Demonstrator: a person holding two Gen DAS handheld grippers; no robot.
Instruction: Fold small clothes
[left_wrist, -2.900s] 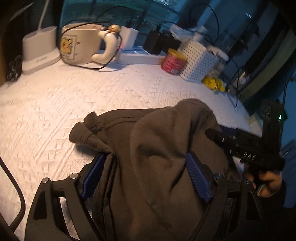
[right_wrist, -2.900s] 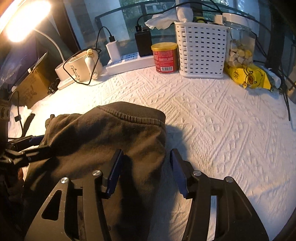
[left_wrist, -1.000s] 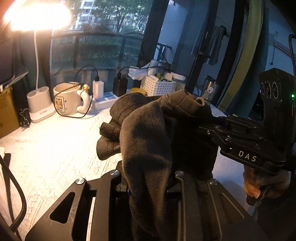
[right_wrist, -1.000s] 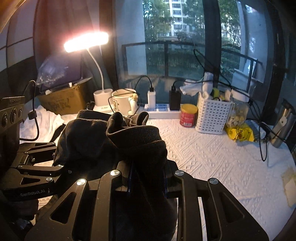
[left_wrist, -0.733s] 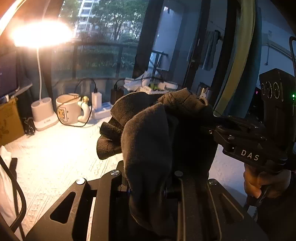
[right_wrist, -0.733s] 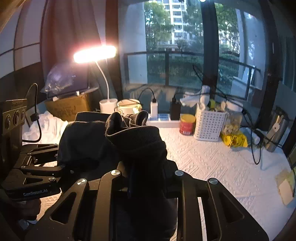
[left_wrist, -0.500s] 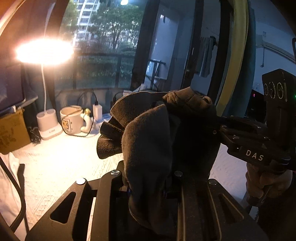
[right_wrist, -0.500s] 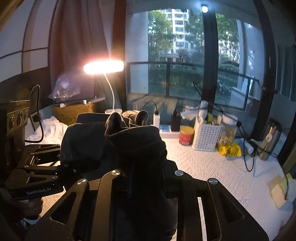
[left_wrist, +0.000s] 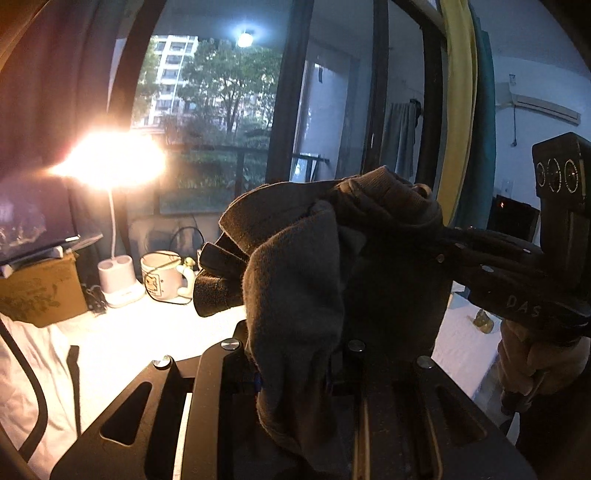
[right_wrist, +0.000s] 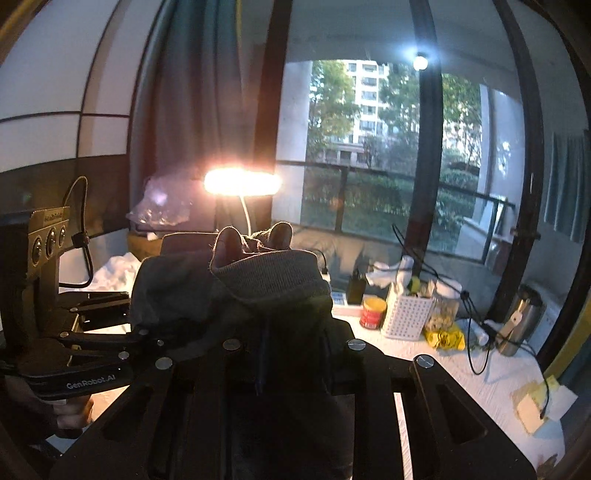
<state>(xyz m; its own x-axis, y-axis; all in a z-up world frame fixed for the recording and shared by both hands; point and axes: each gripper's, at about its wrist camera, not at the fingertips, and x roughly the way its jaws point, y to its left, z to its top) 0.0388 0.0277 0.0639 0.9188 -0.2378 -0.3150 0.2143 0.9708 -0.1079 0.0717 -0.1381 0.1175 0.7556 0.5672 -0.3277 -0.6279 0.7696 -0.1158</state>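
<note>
A dark grey-brown garment (left_wrist: 317, 266) with a ribbed band hangs bunched in the air, high above the white table. My left gripper (left_wrist: 295, 369) is shut on one part of it. My right gripper (right_wrist: 291, 354) is shut on another part, under the ribbed band (right_wrist: 269, 273). The two grippers hold the garment close together. The right gripper also shows in the left wrist view (left_wrist: 517, 280), and the left gripper shows in the right wrist view (right_wrist: 85, 332). The fingertips of both are hidden by cloth.
The white textured table (right_wrist: 454, 373) carries a lit desk lamp (left_wrist: 110, 166), a mug (left_wrist: 162, 275), a red tin (right_wrist: 373, 314), a white basket (right_wrist: 406, 315), a yellow packet (right_wrist: 445, 338) and cables. White cloth (left_wrist: 22, 354) lies at left.
Both grippers closed on the garment and have lifted it off the table; over the last second they keep rising, so the table objects sink lower in both views.
</note>
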